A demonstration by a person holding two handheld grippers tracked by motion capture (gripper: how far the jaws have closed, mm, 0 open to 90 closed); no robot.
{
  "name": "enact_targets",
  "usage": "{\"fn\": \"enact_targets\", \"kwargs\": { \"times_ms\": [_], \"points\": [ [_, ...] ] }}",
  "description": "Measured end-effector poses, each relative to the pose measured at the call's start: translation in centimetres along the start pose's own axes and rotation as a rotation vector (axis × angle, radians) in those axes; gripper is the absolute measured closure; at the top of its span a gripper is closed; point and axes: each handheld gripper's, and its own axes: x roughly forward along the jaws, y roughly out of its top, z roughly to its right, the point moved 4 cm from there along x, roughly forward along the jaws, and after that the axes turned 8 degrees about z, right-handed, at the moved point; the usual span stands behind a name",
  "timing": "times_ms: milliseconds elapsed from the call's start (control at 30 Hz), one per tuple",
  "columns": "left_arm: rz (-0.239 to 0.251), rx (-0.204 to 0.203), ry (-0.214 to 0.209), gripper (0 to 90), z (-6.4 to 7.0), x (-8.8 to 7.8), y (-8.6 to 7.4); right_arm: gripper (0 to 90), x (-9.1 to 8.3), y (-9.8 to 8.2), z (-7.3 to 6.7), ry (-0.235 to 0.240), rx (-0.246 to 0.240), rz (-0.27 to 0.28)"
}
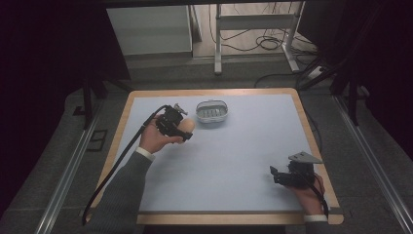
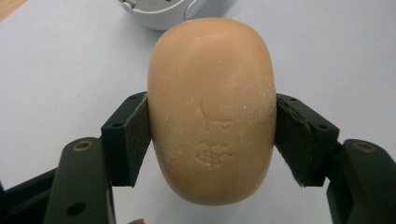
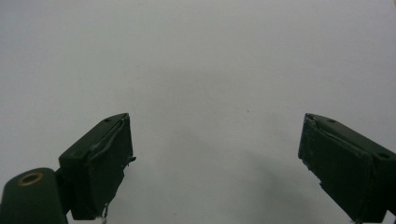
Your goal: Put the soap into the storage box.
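Nearby, white soap dish [image 1: 212, 111], left gripper [image 1: 182, 130] clamping tan soap bar [image 2: 212, 109]

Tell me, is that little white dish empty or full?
Empty. The high view shows the white dish with bare ridges inside; the soap is clamped in the left gripper.

One tabletop [image 1: 234, 161], pale blue with a wooden border. On it, one white soap dish [image 1: 212, 111] at about twelve o'clock from the middle. One bar of soap [image 2: 212, 109] — tan, oval, with a stamped mark on its face. Two tongs: the left tongs [image 1: 182, 131] at about ten o'clock, the right tongs [image 1: 275, 175] at about four o'clock. Each has two black jaws — four in all. Two hands and two grey sleeves at six o'clock. Two cables, one trailing from each tongs.
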Motion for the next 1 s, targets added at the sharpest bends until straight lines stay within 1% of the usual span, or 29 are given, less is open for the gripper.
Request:
{"fn": "enact_targets", "kwargs": {
  "times_ms": [100, 233, 267, 333, 433, 533, 600, 633, 700, 733, 900, 967, 1000],
  "points": [
    [0.001, 0.000, 0.002, 32.1, 0.0, 0.2, 0.3, 9.8, 0.0, 0.0, 0.0, 0.001, -0.001, -0.001],
    [-0.003, 0.015, 0.006, 32.1, -0.1, 0.4, 0.9, 9.8, 0.0, 0.0, 0.0, 0.001, 0.000, -0.001],
    [0.004, 0.008, 0.001, 32.1, -0.1, 0.5, 1.0, 9.8, 0.0, 0.0, 0.0, 0.001, 0.000, -0.001],
    [-0.008, 0.023, 0.004, 32.1, -0.1, 0.6, 1.2, 9.8, 0.0, 0.0, 0.0, 0.002, -0.001, -0.001],
    [0.001, 0.020, -0.005, 32.2, -0.1, 0.8, 1.4, 9.8, -0.1, 0.0, 0.1, 0.002, 0.001, 0.001],
    [-0.007, 0.032, -0.002, 32.2, -0.1, 1.0, 1.7, 9.8, -0.1, 0.1, 0.1, 0.001, 0.004, 0.003],
    [-0.004, 0.036, -0.004, 32.2, -0.1, 1.2, 2.0, 9.8, -0.2, 0.1, 0.1, 0.001, 0.003, 0.002],
    [0.003, 0.031, -0.009, 32.2, -0.1, 1.2, 2.1, 9.8, -0.1, 0.1, 0.1, 0.002, 0.003, 0.002],
    [-0.001, 0.041, -0.007, 32.2, -0.1, 1.3, 2.3, 9.8, -0.1, 0.1, 0.2, -0.001, 0.002, 0.005],
    [0.006, 0.035, -0.009, 32.2, -0.1, 1.5, 2.4, 9.8, -0.2, 0.1, 0.2, -0.003, 0.002, 0.006],
    [-0.004, 0.048, -0.010, 32.2, -0.2, 1.9, 2.9, 9.9, -0.2, 0.0, 0.2, -0.005, 0.004, 0.004],
    [0.003, 0.042, -0.013, 32.2, -0.3, 2.1, 3.2, 9.8, -0.2, 0.0, 0.2, -0.004, 0.002, 0.003],
    [-0.003, 0.049, -0.016, 32.2, -0.4, 2.2, 3.3, 9.8, -0.2, 0.0, 0.2, -0.003, 0.002, 0.003]
  ]
}}
